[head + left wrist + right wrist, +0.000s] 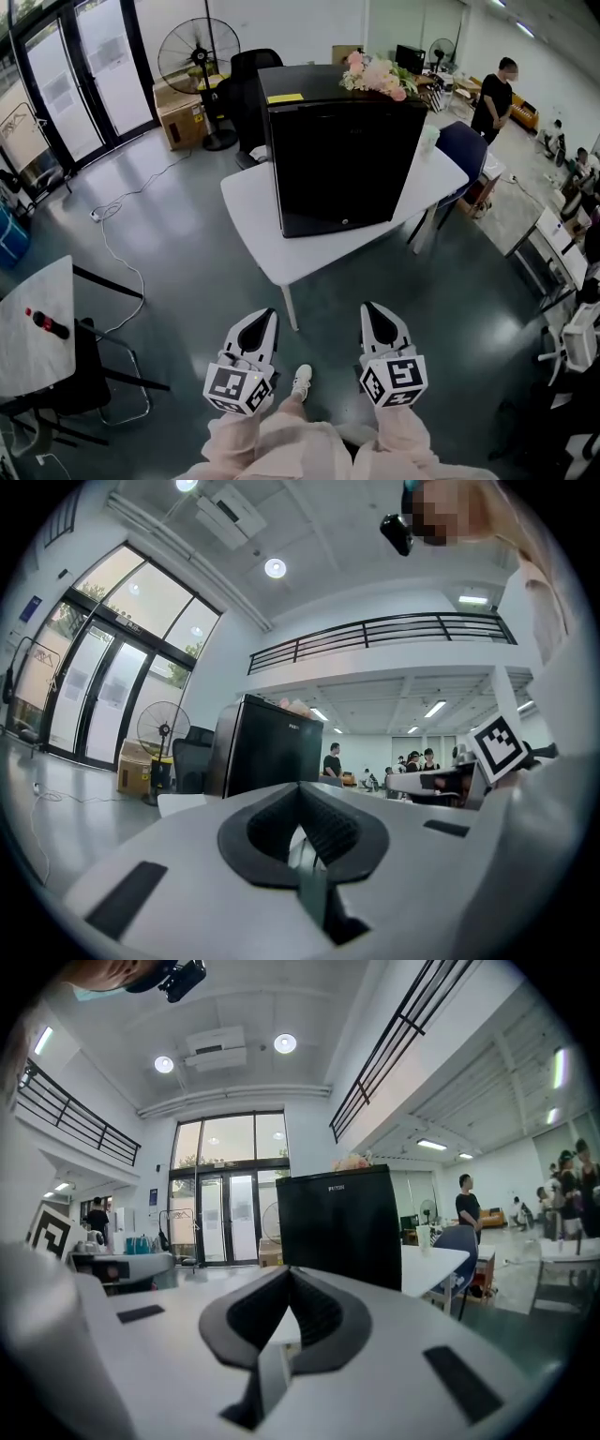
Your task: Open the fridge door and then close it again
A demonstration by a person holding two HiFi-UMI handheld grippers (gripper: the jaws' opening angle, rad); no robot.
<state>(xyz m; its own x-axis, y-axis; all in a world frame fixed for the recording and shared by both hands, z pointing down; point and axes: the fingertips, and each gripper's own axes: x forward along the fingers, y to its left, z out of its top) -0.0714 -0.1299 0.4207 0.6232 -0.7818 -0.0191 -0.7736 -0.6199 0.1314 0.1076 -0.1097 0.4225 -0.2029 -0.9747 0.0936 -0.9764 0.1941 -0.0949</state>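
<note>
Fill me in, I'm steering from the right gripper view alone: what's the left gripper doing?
Observer: The left gripper is shut and empty, level with the right gripper, short of the table.
Operator: Anything on the floor?
Observer: A white cable lies left of the table, clear of both grippers.
Operator: And on the fridge?
Observer: A yellow note lies at the top's front left corner.
</note>
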